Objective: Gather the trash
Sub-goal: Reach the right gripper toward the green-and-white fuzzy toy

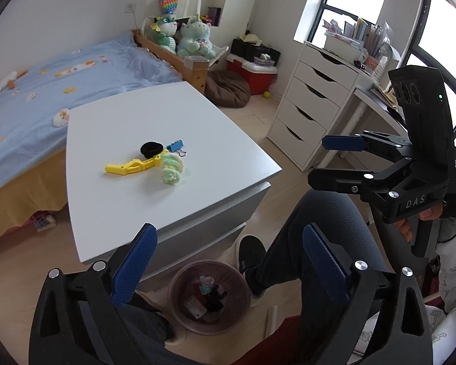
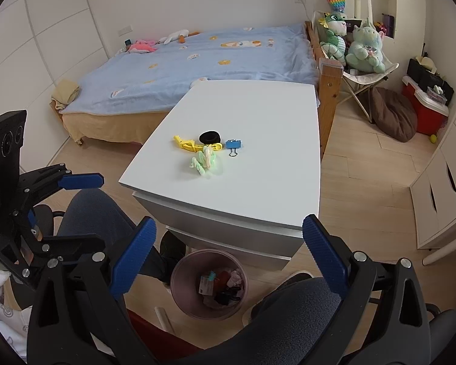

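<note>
bin (image 2: 182,276) below table (image 2: 258,182) edge, betw knees, bed (image 2: 197,70) behind

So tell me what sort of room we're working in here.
Most likely a child's bedroom. There is a bed with a blue cartoon-print cover, stuffed toys piled on a chair beside it, and a white chest of drawers under the window.
</note>
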